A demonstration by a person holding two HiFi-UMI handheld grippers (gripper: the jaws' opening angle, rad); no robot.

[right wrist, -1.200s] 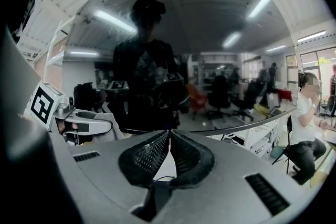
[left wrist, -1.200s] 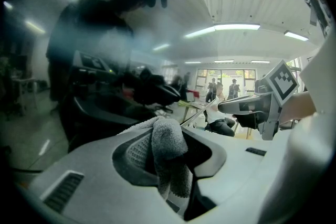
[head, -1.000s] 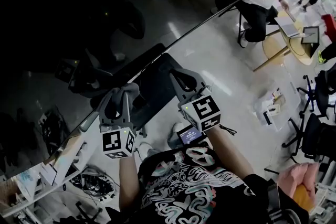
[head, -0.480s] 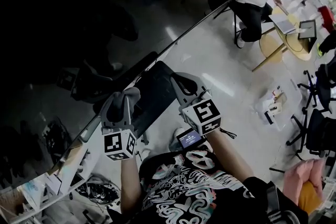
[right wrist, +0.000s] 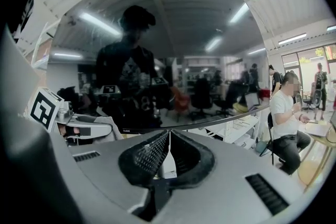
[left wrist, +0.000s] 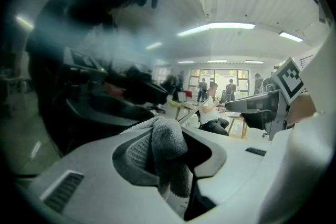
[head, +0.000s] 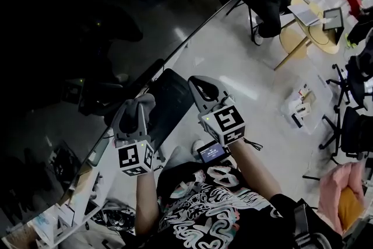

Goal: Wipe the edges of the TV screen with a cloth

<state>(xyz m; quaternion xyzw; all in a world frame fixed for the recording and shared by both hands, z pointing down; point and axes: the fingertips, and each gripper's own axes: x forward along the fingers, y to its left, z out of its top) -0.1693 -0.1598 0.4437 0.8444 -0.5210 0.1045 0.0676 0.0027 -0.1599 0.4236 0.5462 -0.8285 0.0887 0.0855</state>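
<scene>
The big dark TV screen (head: pixel 70 38) fills the left of the head view; its thin edge (head: pixel 192 38) runs diagonally from upper right to lower left. My left gripper (head: pixel 136 107) is shut on a grey cloth (head: pixel 140 103), which sits at that edge. In the left gripper view the cloth (left wrist: pixel 169 150) bulges out between the jaws. My right gripper (head: pixel 198 84) is shut with nothing in it, its tip just off the edge to the right of the left one. In the right gripper view the jaws (right wrist: pixel 168 136) meet in a line before the reflecting screen (right wrist: pixel 136 86).
A person sits at a round wooden table (head: pixel 303 38) at the upper right. Office chairs (head: pixel 355 125) and a box of small items (head: pixel 303 108) stand on the floor to the right. A cluttered shelf (head: pixel 76 195) lies under the screen at lower left.
The head camera has swung, so the room has slid up and left in view. Both grippers keep nearly the same places at the screen edge; the left still holds the cloth.
</scene>
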